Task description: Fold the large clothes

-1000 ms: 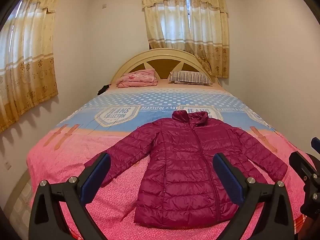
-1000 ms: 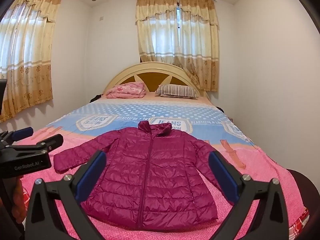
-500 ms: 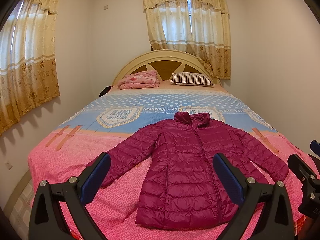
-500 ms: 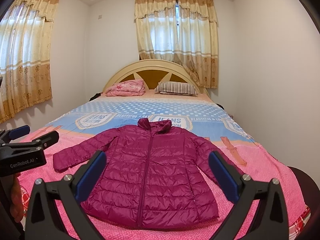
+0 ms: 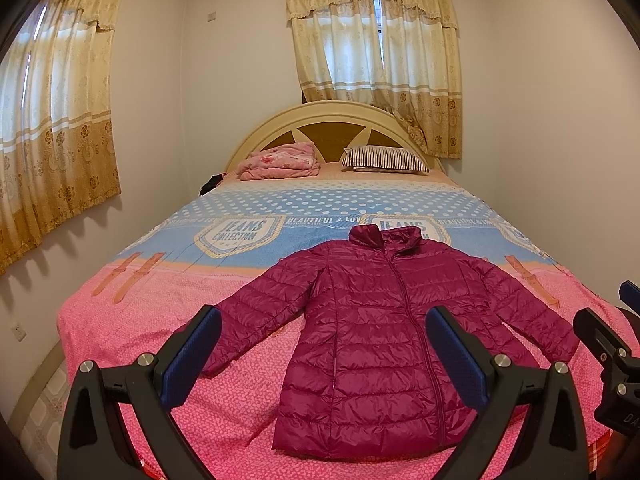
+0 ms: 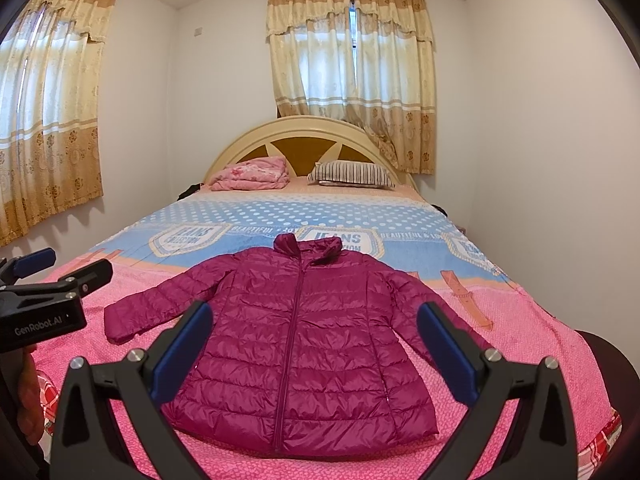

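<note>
A magenta quilted puffer jacket [image 5: 384,332] lies flat, front up and zipped, on the foot half of the bed, sleeves spread out, collar toward the headboard. It also shows in the right wrist view [image 6: 304,344]. My left gripper [image 5: 324,356] is open and empty, held above the bed's foot end, short of the jacket's hem and left sleeve. My right gripper [image 6: 316,350] is open and empty, held over the foot end before the hem. The left gripper also shows at the left edge of the right wrist view [image 6: 52,276].
The bed has a pink and blue printed cover [image 5: 132,332]. A folded pink blanket [image 5: 280,160] and a striped pillow [image 5: 384,159] lie by the cream headboard [image 5: 332,116]. Walls stand close on both sides. Curtained windows are behind and to the left.
Both grippers have drifted slightly; the jacket sits a little lower and further right in the left view. The jacket itself has not moved. Both grippers stay open.
</note>
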{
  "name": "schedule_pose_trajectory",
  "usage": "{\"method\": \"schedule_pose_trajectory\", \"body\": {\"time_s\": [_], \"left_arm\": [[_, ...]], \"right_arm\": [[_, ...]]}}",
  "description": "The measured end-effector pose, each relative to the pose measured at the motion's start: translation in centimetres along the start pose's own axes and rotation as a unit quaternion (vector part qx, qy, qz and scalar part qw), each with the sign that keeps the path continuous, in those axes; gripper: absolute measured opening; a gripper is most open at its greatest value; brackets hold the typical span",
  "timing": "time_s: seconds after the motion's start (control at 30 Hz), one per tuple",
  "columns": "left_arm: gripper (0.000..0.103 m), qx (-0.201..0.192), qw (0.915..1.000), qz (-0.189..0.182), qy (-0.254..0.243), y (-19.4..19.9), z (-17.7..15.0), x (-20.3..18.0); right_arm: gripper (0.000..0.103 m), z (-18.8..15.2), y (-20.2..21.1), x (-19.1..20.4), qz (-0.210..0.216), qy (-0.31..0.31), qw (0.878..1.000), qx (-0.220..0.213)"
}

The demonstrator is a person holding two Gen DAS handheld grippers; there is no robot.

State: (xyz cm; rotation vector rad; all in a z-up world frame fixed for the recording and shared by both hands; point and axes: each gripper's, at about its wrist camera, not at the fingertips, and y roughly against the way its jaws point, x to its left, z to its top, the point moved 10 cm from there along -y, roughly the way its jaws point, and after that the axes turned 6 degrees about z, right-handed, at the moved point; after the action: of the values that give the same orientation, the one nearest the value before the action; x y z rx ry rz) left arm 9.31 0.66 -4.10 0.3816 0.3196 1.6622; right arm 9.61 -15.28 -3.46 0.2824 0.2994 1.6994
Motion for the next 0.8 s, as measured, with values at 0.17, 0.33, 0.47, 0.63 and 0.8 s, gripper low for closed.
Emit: {"method": "schedule_pose_trajectory", "body": {"time_s": [0.17, 0.33, 0.47, 0.63, 0.8], "left_arm": [[0.102, -0.002, 1.0, -0.001, 0.0, 0.13, 0.04, -0.04], [0.102, -0.002, 1.0, 0.0, -0.001, 0.22, 0.11, -0.06], [0.102, -0.002, 1.0, -0.001, 0.0, 0.21, 0.07, -0.06], [0.102, -0.003, 1.0, -0.001, 0.0, 0.24, 0.08, -0.03], [0.102, -0.003, 1.0, -0.001, -0.001, 0.23, 0.06, -0.02]], "right_arm": [[0.103, 0.06, 0.04, 0.05, 0.0, 0.0, 1.0, 0.0], [0.103, 0.0, 0.0, 0.02, 0.0, -0.001, 1.0, 0.001], [0.103, -0.25, -0.13, -0.02, 0.002, -0.002, 1.0, 0.003], [0.103, -0.37, -0.17, -0.15, 0.002, -0.003, 1.0, 0.004], [0.103, -0.36, -0.16, -0.15, 0.002, -0.004, 1.0, 0.005]]}}
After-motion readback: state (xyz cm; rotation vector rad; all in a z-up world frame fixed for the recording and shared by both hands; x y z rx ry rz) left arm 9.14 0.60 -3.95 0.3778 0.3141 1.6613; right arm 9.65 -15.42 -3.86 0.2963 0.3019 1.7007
